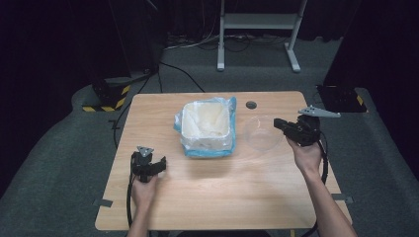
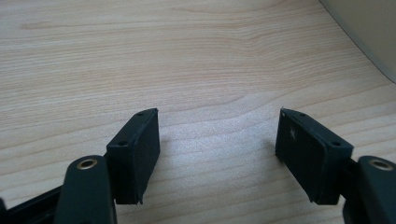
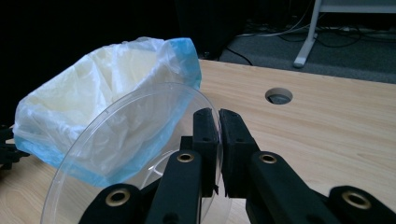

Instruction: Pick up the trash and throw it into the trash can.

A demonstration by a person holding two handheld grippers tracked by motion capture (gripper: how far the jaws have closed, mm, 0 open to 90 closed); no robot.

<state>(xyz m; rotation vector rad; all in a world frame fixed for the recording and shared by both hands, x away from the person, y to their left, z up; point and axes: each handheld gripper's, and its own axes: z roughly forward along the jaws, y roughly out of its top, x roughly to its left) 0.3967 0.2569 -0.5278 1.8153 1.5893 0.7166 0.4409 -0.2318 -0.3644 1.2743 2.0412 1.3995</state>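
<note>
A clear plastic bowl [image 1: 261, 132] hangs tilted just right of a white bin lined with a blue-edged plastic bag [image 1: 206, 127]. My right gripper [image 1: 279, 123] is shut on the bowl's right rim; in the right gripper view the jaws pinch the rim of the clear bowl [image 3: 126, 154], with the lined bin [image 3: 93, 107] behind it. My left gripper [image 1: 159, 165] rests low over the table near the front left, open, with nothing between its fingers. In the left gripper view its jaws [image 2: 217, 140] stand wide apart over bare wood.
The wooden table [image 1: 222, 197] has a round cable hole [image 1: 251, 104] at the back right. A white stand's legs [image 1: 257, 29] rise on the grey floor behind. Black equipment bases with yellow stripes sit at the far left [image 1: 106, 96].
</note>
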